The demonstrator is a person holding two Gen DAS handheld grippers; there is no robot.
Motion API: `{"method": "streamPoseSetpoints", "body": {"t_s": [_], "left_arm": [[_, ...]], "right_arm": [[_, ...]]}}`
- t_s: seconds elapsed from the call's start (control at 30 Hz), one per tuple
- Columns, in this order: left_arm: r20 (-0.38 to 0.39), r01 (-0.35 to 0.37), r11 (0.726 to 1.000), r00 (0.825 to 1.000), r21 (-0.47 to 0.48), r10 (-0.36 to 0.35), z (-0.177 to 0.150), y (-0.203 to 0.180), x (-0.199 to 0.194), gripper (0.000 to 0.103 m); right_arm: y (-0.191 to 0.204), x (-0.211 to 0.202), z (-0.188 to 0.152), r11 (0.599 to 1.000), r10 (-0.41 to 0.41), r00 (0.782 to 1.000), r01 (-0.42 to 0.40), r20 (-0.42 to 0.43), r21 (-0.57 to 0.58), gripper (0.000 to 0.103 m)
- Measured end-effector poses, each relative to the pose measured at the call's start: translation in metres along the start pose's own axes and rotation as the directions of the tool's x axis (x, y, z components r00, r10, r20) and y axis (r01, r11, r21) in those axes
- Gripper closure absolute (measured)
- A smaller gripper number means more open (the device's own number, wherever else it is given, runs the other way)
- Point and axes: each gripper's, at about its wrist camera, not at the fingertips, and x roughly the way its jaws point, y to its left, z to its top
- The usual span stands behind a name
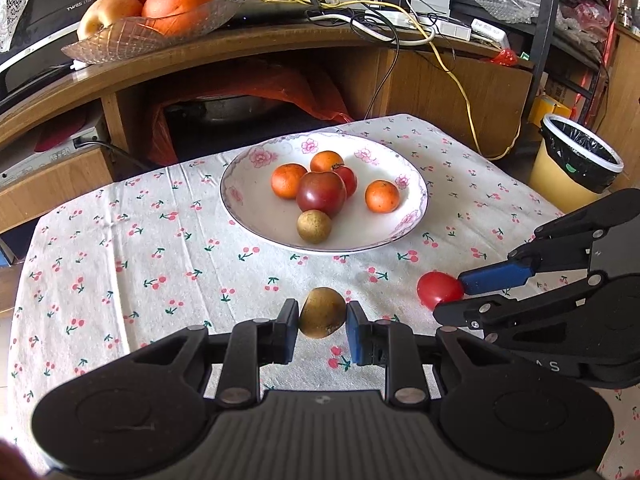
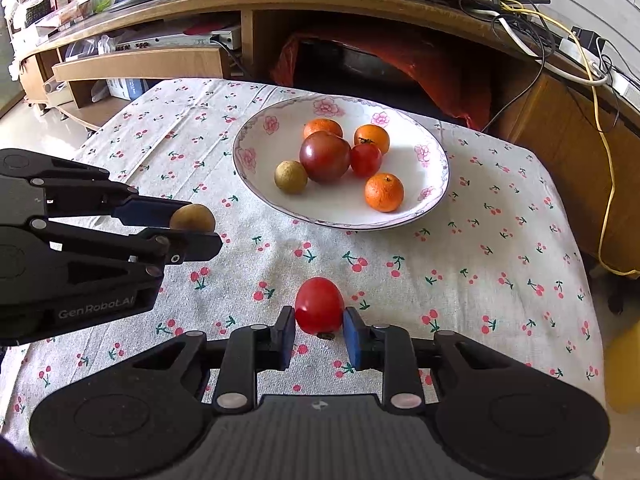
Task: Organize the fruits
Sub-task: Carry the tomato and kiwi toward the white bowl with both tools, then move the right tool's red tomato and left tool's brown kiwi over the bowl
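Observation:
My left gripper (image 1: pixel 322 322) is shut on a small brown longan (image 1: pixel 322 312) and holds it over the cherry-print tablecloth, in front of the white floral plate (image 1: pixel 248 200). It also shows in the right wrist view (image 2: pixel 192 226) at the left. My right gripper (image 2: pixel 319 320) is shut on a small red tomato (image 2: pixel 319 305), in front of the plate (image 2: pixel 260 136). The plate holds three mandarins, a big dark tomato (image 1: pixel 321 193), a small red tomato and another longan (image 1: pixel 314 226).
A wooden cabinet (image 1: pixel 280 44) stands behind the table with a glass dish of oranges (image 1: pixel 152 28) and tangled cables (image 1: pixel 400 20) on top. A yellow bin with a black liner (image 1: pixel 572 164) stands at the right. The tablecloth (image 1: pixel 140 264) covers the table.

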Motion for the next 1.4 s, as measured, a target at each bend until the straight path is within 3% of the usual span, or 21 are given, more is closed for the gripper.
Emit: {"method": "streamPoseSetpoints", "body": {"t_s": [0.4, 0.87, 1.4], "left_arm": [[-0.053, -0.018, 0.999, 0.998, 0.042, 0.020, -0.011, -0.004, 0.013, 0.069], [-0.038, -0.046, 0.996, 0.998, 0.081, 0.049, -0.012, -0.008, 0.015, 0.061], [-0.027, -0.044, 0.995, 0.999, 0.086, 0.047, -0.014, -0.009, 0.014, 0.061]], "right_arm": [[-0.002, 0.012, -0.002, 0.999, -0.030, 0.999, 0.029, -0.022, -0.018, 0.079], [-0.003, 0.012, -0.001, 0.999, -0.029, 0.999, 0.029, -0.014, -0.026, 0.078], [-0.007, 0.011, -0.002, 1.000, -0.011, 1.000, 0.010, -0.017, -0.014, 0.079]]}}
